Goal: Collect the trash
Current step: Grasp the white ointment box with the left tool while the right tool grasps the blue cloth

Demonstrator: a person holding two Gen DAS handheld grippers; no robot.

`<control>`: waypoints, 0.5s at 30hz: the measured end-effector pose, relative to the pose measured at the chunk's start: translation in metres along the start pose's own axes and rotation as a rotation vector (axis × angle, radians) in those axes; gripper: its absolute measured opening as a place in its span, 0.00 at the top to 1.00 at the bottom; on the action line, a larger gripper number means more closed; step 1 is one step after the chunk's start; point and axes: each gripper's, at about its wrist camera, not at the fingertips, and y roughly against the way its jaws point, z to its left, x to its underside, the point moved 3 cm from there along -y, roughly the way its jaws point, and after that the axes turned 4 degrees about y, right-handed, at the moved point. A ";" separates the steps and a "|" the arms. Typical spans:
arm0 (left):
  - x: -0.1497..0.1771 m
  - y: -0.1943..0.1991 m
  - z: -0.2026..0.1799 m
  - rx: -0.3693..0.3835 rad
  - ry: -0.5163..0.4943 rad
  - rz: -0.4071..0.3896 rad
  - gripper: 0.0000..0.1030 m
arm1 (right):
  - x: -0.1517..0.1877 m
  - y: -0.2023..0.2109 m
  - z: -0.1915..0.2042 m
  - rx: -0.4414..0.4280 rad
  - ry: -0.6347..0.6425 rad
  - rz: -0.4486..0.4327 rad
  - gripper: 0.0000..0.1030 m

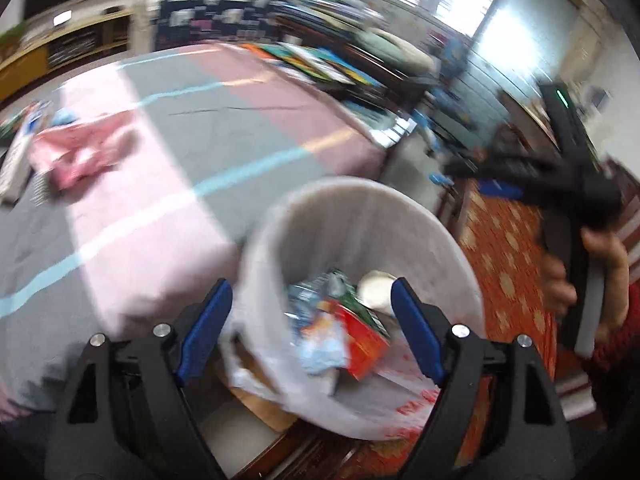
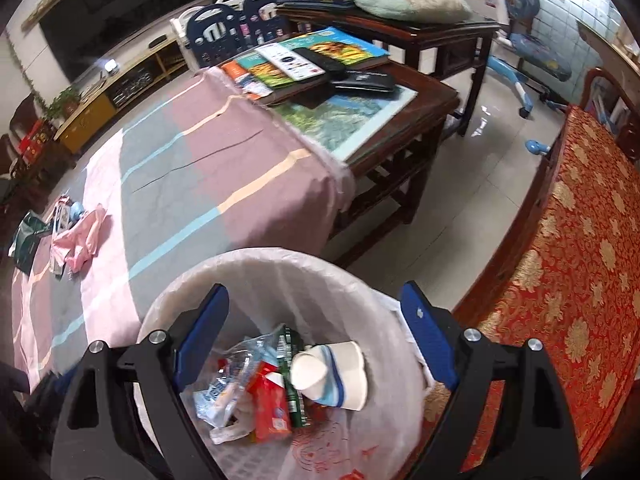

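right wrist view: right gripper [image 2: 316, 334] gapes wide, empty, over bin [image 2: 256, 264]; left gripper [image 1: 310, 330] likewise; labels unreadable

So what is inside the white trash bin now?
Inside the trash bin: a paper cup on top, a red packet, clear plastic wrappers and a green wrapper. Anything beneath this pile is covered.

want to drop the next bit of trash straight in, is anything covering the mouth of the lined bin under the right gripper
Nothing visible does. The bin is open-topped with no lid, and the right hand-held gripper hangs over it, jaws open and empty. Inside lie a paper cup, a red packet and wrappers, well below the rim.
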 end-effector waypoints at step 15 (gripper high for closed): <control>-0.099 0.055 0.282 -0.403 0.453 -0.218 0.14 | -0.022 -0.052 0.192 -0.275 0.215 0.094 0.17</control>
